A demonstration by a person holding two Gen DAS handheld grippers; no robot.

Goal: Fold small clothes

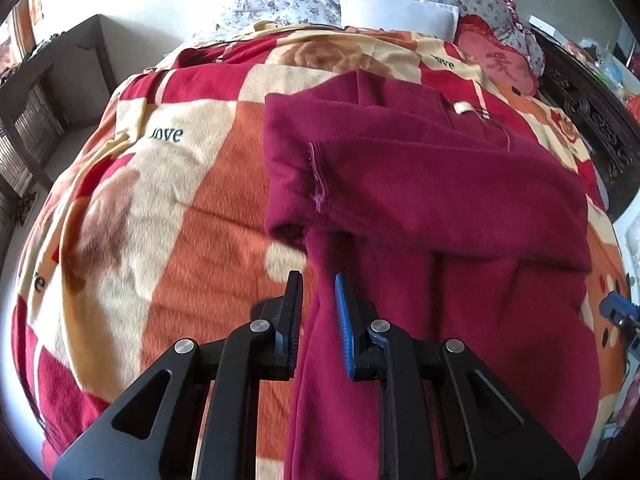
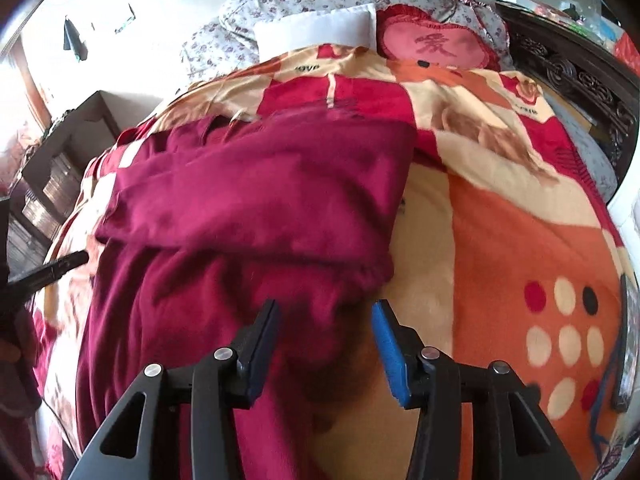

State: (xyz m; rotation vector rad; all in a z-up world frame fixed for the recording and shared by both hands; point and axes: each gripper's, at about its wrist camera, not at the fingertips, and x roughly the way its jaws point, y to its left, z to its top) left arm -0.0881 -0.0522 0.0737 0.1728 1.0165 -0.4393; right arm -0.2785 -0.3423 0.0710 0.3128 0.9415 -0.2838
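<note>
Starting at the left, a dark cabinet [image 1: 44, 92] stands against the wall beside the bed, and the orange, red and cream blanket [image 1: 168, 208] spreads wide across the bed with the word "love" printed on it. Moving in, the left gripper [image 1: 318, 300] sits low over the near edge of the maroon garment [image 1: 420, 184]. Its fingers [image 1: 292, 312] are parted a little, and a narrow strip of the maroon cloth runs up between them; the cloth fills the gap, but I cannot tell whether the pads actually pinch it. The garment lies on the blanket with its upper part folded across in a thick band, a small white label [image 1: 462, 107] showing near its far edge.

Over to the right wrist view: the same maroon garment [image 2: 248, 200] covers the left and middle of the blanket [image 2: 520, 240]. The right gripper [image 2: 324, 332] hovers just by the garment's right edge, fingers [image 2: 390, 344] spread wide, holding nothing; one finger is over the cloth, the blue one over bare blanket. Far back, a white pillow [image 2: 316, 26] and a pink heart-shaped cushion [image 2: 436, 46] rest at the head of the bed, with dark carved wood [image 2: 580, 76] on the far right.
</note>
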